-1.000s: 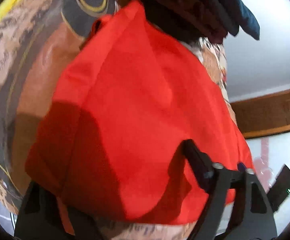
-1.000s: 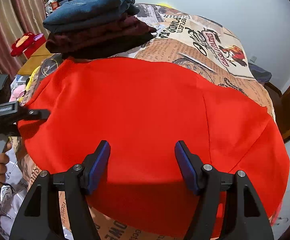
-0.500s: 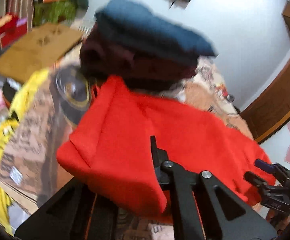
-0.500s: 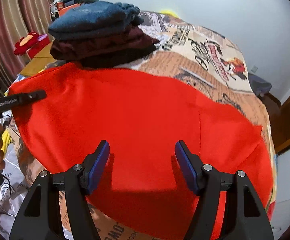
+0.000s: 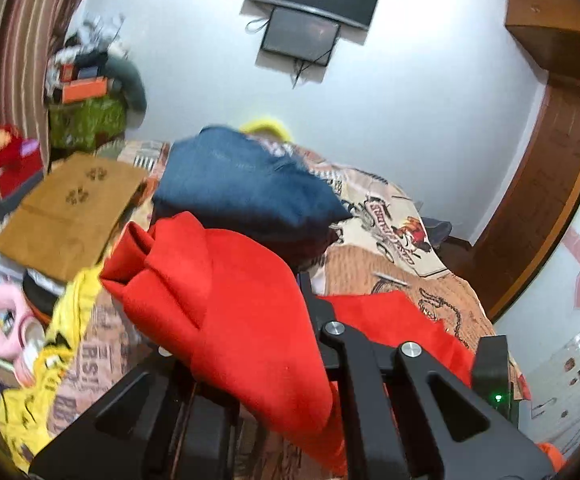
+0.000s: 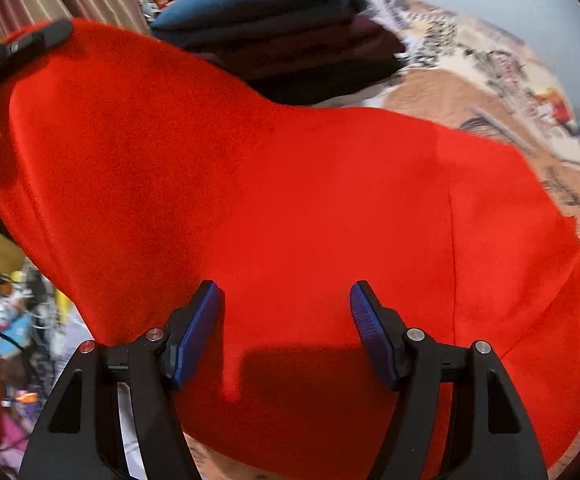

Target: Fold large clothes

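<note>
A large red garment lies spread on the patterned bed. Its left edge is lifted and bunched in folds. My left gripper is shut on that raised edge, with the cloth draped over its fingers. The right wrist view shows it at the upper left, holding the red corner up. My right gripper stands open just above the near part of the garment, with nothing pinched between its blue pads.
A stack of folded clothes, blue on top, sits on the bed beyond the garment. Left of the bed are a brown cardboard box, a yellow cloth and floor clutter. A wooden door frame stands right.
My left gripper has shut on the garment's left edge and risen with it, pulling that side up off the bed. My right gripper has shifted a little over the cloth, still open.
</note>
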Available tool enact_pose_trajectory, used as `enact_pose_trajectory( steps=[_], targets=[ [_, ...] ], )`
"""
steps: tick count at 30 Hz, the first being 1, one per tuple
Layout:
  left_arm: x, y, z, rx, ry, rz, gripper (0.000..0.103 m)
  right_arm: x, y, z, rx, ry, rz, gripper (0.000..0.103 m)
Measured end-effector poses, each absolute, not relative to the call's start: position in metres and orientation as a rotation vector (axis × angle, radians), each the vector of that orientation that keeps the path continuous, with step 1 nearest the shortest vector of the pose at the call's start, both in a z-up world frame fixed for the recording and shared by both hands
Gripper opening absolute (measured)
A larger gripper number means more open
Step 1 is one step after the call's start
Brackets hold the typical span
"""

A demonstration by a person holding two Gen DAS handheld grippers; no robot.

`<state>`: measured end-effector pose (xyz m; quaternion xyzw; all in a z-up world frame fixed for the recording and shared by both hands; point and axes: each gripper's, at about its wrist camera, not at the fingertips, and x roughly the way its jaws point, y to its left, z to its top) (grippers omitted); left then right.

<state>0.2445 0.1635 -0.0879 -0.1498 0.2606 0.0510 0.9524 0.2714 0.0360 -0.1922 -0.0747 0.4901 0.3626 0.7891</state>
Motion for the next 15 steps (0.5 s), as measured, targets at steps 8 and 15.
enact_pose_trajectory(
  steps=[8,15],
  targets=[
    [0.273,0.098,-0.075,-0.214,0.535,-0.019,0.004,0.272,-0.007,-0.163,-0.152,0.946,0.672,0.064],
    [0.304,0.022,-0.092,-0.164,0.617,-0.184,0.004,0.269,-0.09,-0.132,-0.138,0.814,0.486,0.064]
  ],
)
